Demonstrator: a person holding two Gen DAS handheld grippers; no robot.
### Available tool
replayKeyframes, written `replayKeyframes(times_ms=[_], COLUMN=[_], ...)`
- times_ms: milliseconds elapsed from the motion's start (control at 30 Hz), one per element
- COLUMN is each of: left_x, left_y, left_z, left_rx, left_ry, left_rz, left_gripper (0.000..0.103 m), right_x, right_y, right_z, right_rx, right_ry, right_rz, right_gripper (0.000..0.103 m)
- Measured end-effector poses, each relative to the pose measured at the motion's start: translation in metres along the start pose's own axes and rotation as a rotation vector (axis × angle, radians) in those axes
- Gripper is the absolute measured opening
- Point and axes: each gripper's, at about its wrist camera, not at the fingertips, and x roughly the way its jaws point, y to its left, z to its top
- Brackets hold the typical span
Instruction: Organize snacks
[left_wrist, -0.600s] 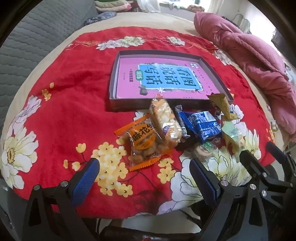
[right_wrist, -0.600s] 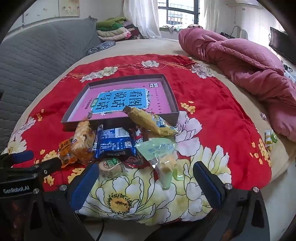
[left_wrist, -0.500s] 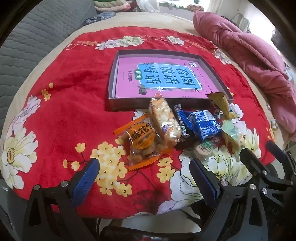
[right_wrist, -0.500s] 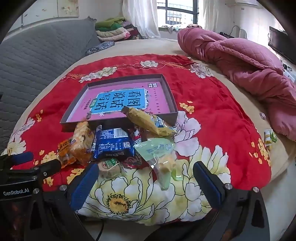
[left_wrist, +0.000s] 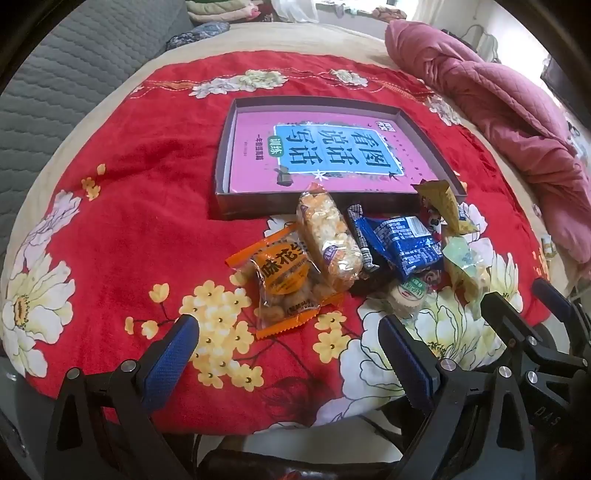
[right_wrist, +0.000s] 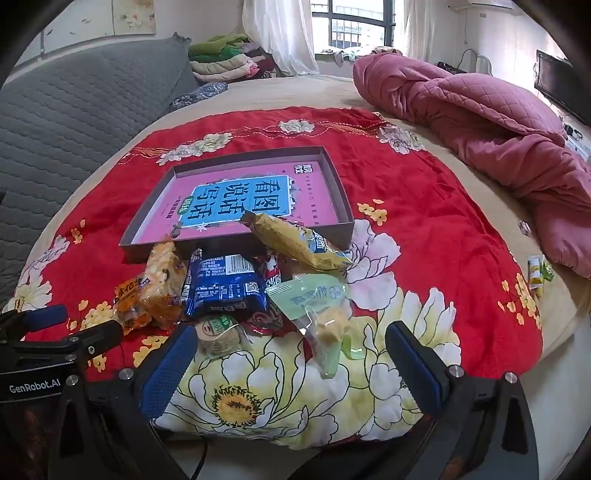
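A pile of wrapped snacks lies on the red flowered cloth in front of a shallow purple box (left_wrist: 221, 177) with a pink printed bottom. In the pile are an orange pack (left_wrist: 282, 280), a puffed rice bar (left_wrist: 328, 240), a blue pack (left_wrist: 406, 247), a round green-label cake (right_wrist: 218, 330), a yellow pack (right_wrist: 299, 242) leaning on the box's rim, and a pale green pack (right_wrist: 317, 299). My left gripper (left_wrist: 288, 354) is open and empty, just short of the orange pack. My right gripper (right_wrist: 291, 363) is open and empty, just short of the green pack.
The box also shows in the right wrist view (right_wrist: 340, 192). A pink quilt (right_wrist: 498, 122) lies at the right. A grey quilted headboard (right_wrist: 74, 122) is at the left. Small yellow packets (right_wrist: 537, 271) lie near the bed's right edge.
Both grippers have barely shifted; the view sits a touch closer to the pile. Nothing was taken hold of or moved.
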Motion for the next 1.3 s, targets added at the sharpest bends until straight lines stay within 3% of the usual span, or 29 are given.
replayKeyframes(times_ms=[1300], left_x=[0.0012], left_y=[-0.0005], left_z=[-0.0016], left_rx=[0.003], left_ry=[0.007], left_rz=[0.003], left_gripper=[0.097], right_x=[-0.0036], right_y=[-0.0020], right_z=[-0.0020], right_rx=[-0.003], right_ry=[-0.002], right_rz=[-0.020], right_gripper=[0.102])
